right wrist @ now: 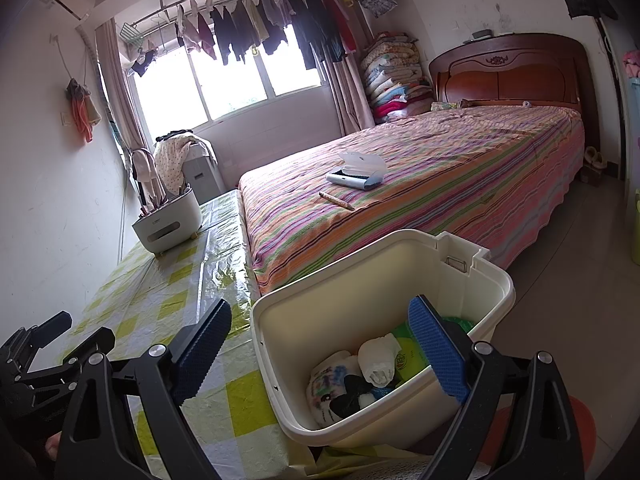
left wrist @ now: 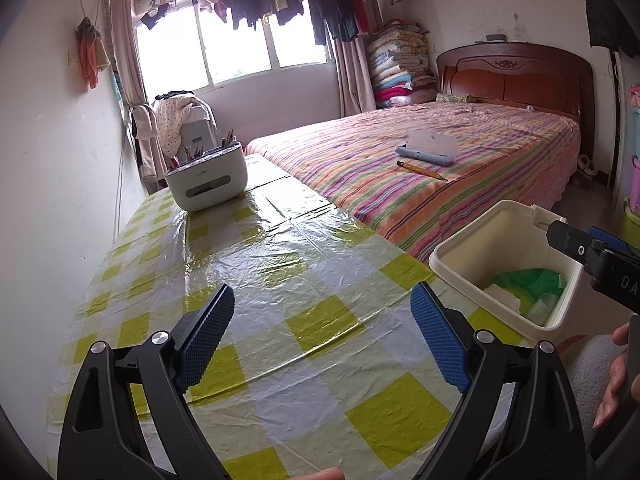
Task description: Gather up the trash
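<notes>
- The left gripper [left wrist: 322, 334] is hovering low over the checked tablecloth [left wrist: 280, 272], its blue-padded fingers [left wrist: 206, 338] spread wide apart and gripping nothing; only bare plastic cloth is showing between them.
- The right gripper [right wrist: 320, 350] is likewise standing wide open and carrying nothing. In its own view its right finger [right wrist: 438, 350] is overlapping the bin's inside, but whether it is touching the rim I cannot tell.
- Just beyond the table's near right edge, the cream bin [right wrist: 486, 276] is sitting open and already holding trash: a crumpled white tissue [right wrist: 380, 354], a green wrapper [right wrist: 408, 358], a scribbled white piece [right wrist: 330, 376] and something dark beside it.
- Judging from that, most of the collecting is looking done: the stretch of table in view is showing no loose scraps.
- Farther along the table, the white organizer box [left wrist: 208, 178] with pencils standing in it is looking like a fixture, not rubbish.
- Farther still, on the striped bedspread [left wrist: 500, 152], a pencil [left wrist: 422, 171] and an open pencil case [left wrist: 428, 148] are lying near each other; whether these are counting as trash I cannot say.
- If anything is remaining, it is likely lying outside these views, since neither hand is reaching for a piece at present.
</notes>
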